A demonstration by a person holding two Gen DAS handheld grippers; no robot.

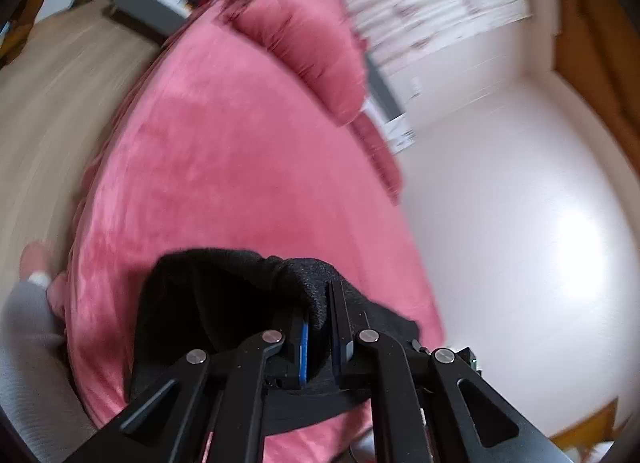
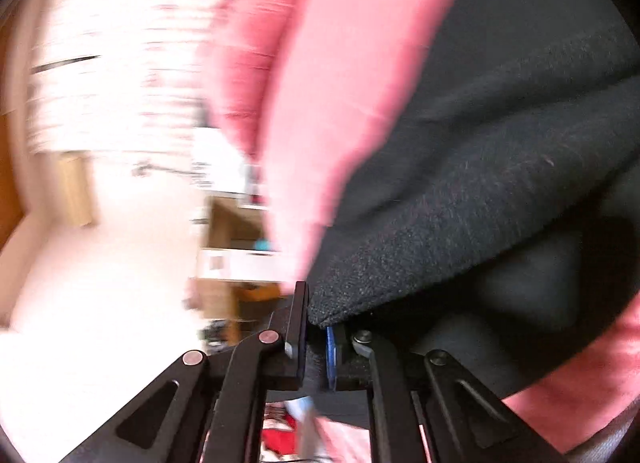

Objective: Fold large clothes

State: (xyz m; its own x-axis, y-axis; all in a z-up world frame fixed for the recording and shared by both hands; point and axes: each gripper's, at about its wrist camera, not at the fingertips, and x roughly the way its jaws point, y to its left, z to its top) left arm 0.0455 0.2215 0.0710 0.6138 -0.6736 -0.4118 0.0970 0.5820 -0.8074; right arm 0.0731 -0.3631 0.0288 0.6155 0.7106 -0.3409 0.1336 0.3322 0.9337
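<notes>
Basically early — left tool (image 1: 318, 315) and right tool (image 2: 316, 327) both clamp the black garment (image 2: 500, 143), bunched above the pink bed (image 1: 240, 163) — no finished fold visible.

No legible txt; frames prob too blurred

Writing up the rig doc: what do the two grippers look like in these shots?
Left gripper and right gripper look alike: matte black scissor-style linkage arms with triangular cutouts, round silver pivot pins, flat black fingers with blue pads inside. No cables, labels or markings are readable.
</notes>
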